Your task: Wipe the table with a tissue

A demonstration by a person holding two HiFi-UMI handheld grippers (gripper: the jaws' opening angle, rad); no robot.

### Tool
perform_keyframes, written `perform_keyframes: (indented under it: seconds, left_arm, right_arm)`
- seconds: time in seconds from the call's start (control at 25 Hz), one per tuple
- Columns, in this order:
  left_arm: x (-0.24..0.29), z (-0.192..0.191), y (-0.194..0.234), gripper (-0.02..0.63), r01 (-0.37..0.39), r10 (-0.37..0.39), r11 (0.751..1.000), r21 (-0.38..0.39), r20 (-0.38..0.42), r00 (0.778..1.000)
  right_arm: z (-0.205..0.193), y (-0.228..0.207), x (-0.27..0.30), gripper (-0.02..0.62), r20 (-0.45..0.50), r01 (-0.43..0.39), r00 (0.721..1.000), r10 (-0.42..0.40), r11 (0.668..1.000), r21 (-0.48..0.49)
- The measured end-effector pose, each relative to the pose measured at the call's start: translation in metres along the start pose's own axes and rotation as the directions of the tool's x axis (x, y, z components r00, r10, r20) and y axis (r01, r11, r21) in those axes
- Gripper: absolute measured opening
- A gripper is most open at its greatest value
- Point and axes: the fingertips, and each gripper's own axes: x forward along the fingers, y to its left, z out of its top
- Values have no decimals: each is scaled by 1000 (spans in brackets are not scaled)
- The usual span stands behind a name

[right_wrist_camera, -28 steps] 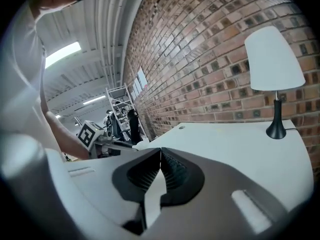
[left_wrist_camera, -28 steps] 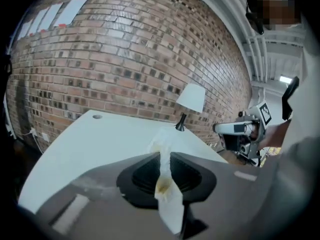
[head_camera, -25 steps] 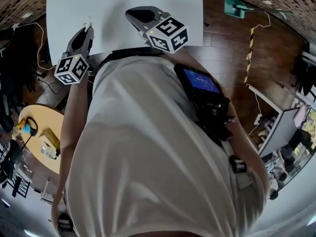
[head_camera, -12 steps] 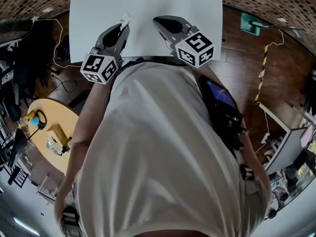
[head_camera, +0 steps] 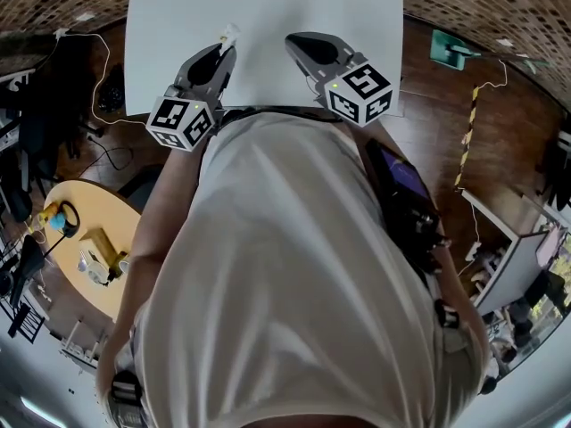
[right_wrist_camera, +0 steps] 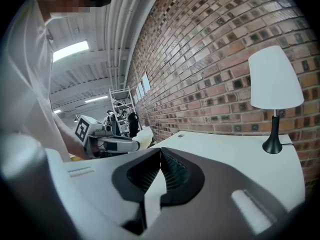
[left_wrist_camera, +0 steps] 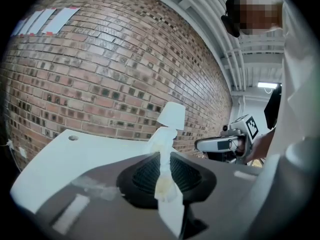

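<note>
A white tissue [left_wrist_camera: 165,149] stands crumpled between the pads of my left gripper [left_wrist_camera: 164,156], which is shut on it. In the head view the left gripper [head_camera: 223,47] hovers over the near edge of the white table [head_camera: 268,7], with the tissue [head_camera: 228,34] poking out of its tip. My right gripper [head_camera: 299,41] is beside it on the right, also over the near edge. In the right gripper view, the right gripper [right_wrist_camera: 160,151] has its jaws meeting at the tip with nothing between them, and the left gripper [right_wrist_camera: 120,144] shows to its left.
A white lamp [right_wrist_camera: 276,79] on a black stem stands at the table's far end by the brick wall [right_wrist_camera: 215,59]. A round wooden side table [head_camera: 85,239] with small items is at the left on the floor. Cables [head_camera: 98,78] lie beside the table's left edge.
The left gripper with the tissue has risen a little and moved further in over the table's near edge. The right gripper has stayed about where it was.
</note>
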Motion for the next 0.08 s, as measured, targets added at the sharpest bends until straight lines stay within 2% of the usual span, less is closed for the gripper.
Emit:
perform_keyframes:
  seconds: [0.08]
  left_arm:
    - [-3,1,5,66,-5,5,1000,5,-2,1000]
  right_arm:
    - [1,1,4,8,4,-2,1000,2,1000,-1]
